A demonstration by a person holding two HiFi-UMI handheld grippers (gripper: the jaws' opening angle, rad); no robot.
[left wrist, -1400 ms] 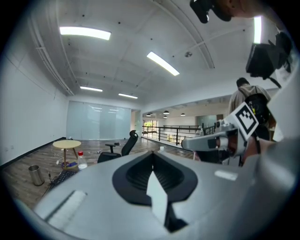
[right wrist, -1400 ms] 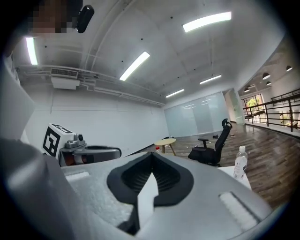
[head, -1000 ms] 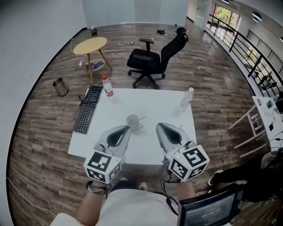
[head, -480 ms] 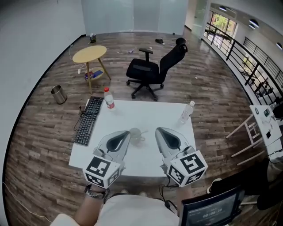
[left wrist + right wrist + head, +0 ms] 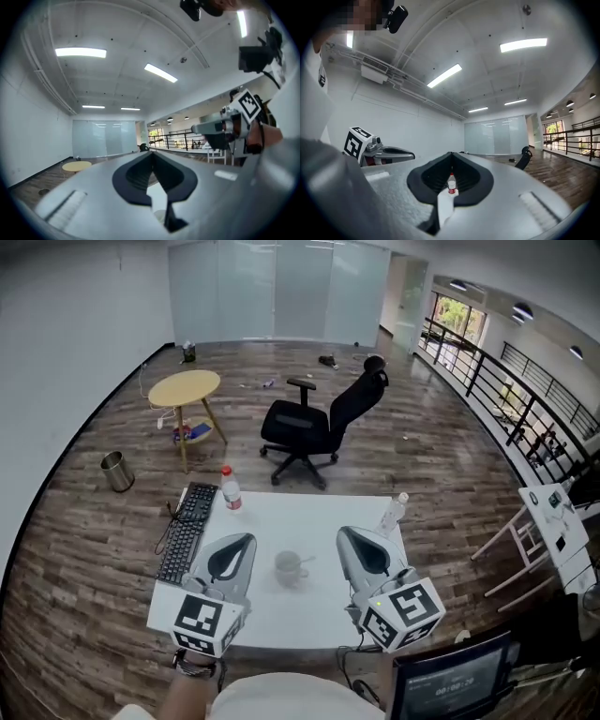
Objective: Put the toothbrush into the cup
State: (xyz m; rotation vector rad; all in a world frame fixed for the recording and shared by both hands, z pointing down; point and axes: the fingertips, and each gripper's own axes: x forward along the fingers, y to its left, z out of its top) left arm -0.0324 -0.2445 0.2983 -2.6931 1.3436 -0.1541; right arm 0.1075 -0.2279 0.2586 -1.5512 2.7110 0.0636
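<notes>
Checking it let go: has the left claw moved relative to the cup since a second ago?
Yes. The left claw has drawn left, away from the cup and nearer the keyboard.

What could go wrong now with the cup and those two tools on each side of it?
1. The cup stands between the left tool and the right tool, both shut; a careless sweep might tip it.
2. The toothbrush leans out toward the right tool, so a bump could flick it out.
3. The clear bottle stands near the table's far corner, beside the right tool; it might get knocked off.
</notes>
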